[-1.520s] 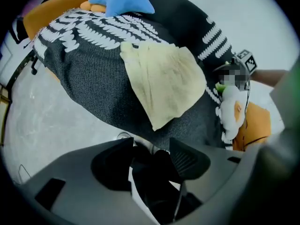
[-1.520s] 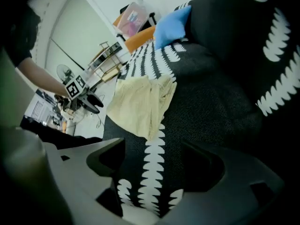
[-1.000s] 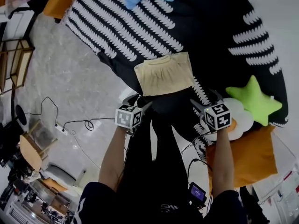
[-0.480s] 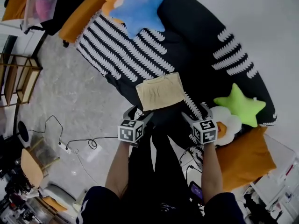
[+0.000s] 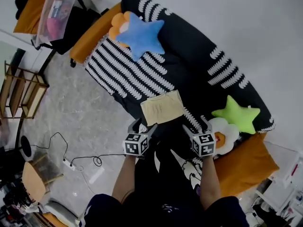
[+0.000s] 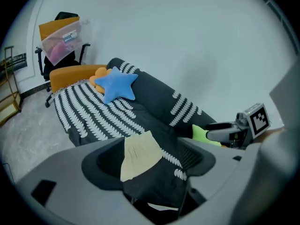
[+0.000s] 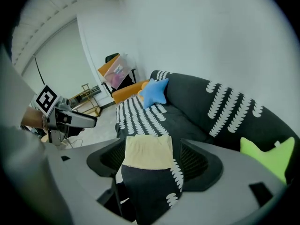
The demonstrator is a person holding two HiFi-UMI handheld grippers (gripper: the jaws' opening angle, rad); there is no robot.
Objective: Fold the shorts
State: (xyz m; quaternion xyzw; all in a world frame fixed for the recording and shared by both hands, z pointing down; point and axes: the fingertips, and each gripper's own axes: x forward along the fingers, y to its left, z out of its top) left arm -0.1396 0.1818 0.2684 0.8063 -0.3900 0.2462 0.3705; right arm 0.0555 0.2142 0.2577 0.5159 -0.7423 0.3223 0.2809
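While both grippers hung short of the sofa [image 5: 199, 65], the shorts [image 5: 162, 107] lay folded flat at its front edge, head view centre. Left gripper [image 5: 142, 126], lower centre: jaws apart, just been opening, nothing gripped. Right gripper [image 5: 195, 125]: jaws apart, empty too. Blue star [image 5: 142, 34] sat upper left, green star [image 5: 235, 113] centre right.

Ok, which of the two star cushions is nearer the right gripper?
The green star cushion, next to the white flower cushion just beyond the right gripper. The blue star cushion lies at the far end of the sofa.
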